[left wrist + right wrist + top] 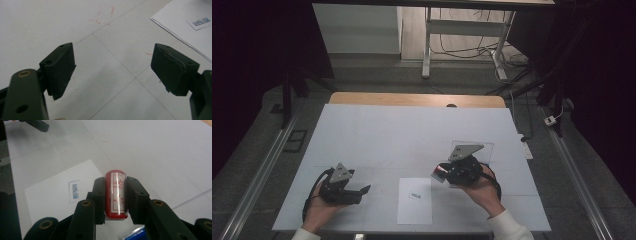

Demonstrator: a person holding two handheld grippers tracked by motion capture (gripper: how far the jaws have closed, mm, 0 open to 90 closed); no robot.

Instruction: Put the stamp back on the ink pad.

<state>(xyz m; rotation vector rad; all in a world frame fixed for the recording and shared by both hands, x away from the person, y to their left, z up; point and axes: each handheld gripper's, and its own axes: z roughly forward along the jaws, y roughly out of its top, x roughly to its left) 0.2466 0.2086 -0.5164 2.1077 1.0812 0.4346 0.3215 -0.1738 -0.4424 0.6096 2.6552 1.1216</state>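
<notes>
The step in hand looks like stamping: the right gripper (115, 195) has its two black jaws clamped tight on the sides of a red stamp (115, 192), and the sheet of paper (414, 201) near the front edge of the table already carries a small blue rectangular imprint (415, 195). In the high view the right gripper (452, 172) sits to the right of the sheet and a little farther back, off the paper, so I judge the stamp is being carried away from the print rather than pressed. The next move probably calls for setting the stamp down on a free spot of the white table (402, 135), or bringing it back over the sheet squarely if another print is wanted; either way the grip must stay firm, since the body is round and could roll out. The stamp is a short red cylinder with a glossy white label bearing red characters inside a red border. The left gripper (112, 70) rests left of the sheet, jaws spread wide and holding nothing.
</notes>
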